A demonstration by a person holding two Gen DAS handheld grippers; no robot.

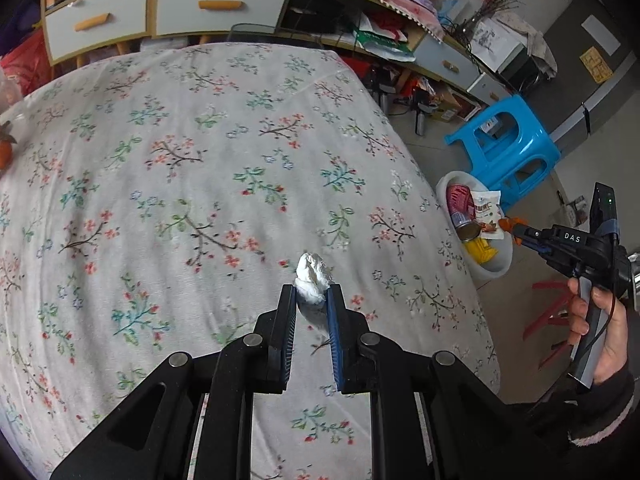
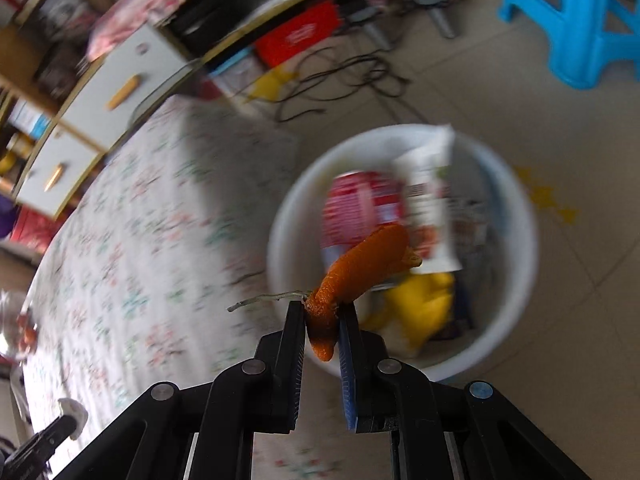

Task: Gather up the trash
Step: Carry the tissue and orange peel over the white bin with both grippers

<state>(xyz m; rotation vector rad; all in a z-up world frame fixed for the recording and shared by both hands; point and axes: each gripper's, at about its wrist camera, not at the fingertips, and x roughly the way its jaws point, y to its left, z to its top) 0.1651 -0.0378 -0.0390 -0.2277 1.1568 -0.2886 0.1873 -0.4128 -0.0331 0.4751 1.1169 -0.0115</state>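
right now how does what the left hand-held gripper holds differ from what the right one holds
The left hand-held gripper pinches a crumpled white tissue wad; the right hand-held gripper pinches a curled orange peel. The tissue wad hangs over the floral tablecloth, while the orange peel is over the white trash bin on the floor. Both are trash clamped between shut jaws.

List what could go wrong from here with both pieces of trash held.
The right gripper pinches the orange peel by one end, near the white bin's rim; released early, it may land on the floor. The left gripper holds the crumpled tissue over the tablecloth, far from the bin; a loose pinch could drop it.
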